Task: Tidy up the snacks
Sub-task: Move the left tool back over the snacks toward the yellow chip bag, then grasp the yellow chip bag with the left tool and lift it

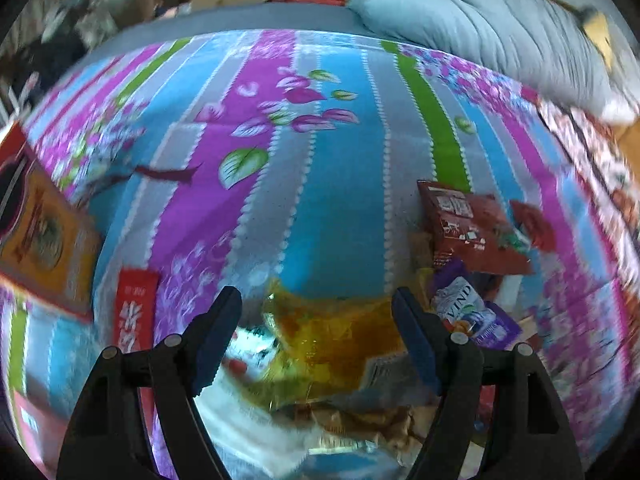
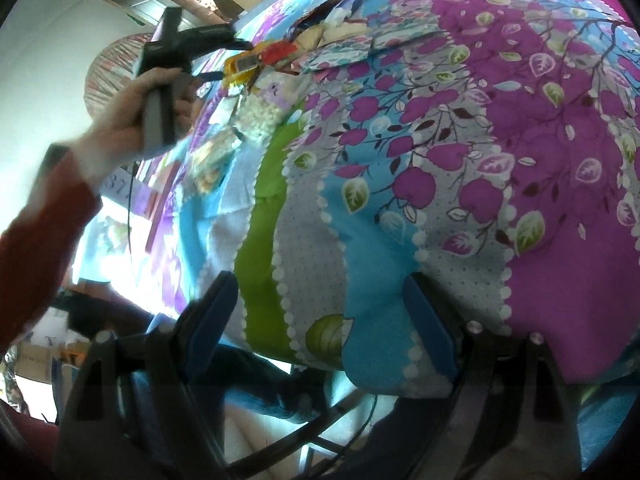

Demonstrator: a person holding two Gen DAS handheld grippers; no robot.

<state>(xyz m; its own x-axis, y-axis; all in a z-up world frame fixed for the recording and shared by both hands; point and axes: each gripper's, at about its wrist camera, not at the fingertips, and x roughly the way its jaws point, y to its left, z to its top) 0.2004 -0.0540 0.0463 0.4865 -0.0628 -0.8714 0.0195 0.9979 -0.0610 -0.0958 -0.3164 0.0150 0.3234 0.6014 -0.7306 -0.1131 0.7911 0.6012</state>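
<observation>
We hold the left gripper (image 1: 316, 300) above a yellow packet (image 1: 332, 336) on the bed (image 1: 340, 184), its jaws apart on either side of the packet and not pressing it. More snacks lie at its 2 o'clock: a red box (image 1: 468, 228) and a purple pack (image 1: 476, 316). Our right gripper (image 2: 320, 292) hangs over the sheet with jaws wide and empty, the snack pile (image 2: 280, 76) far off at its 11 o'clock.

Snack pile on bed: crinkled yellow packet (image 1: 336, 332) flat, red box (image 1: 468, 228) tilted, purple-white pouch (image 1: 476, 316) beside it.
</observation>
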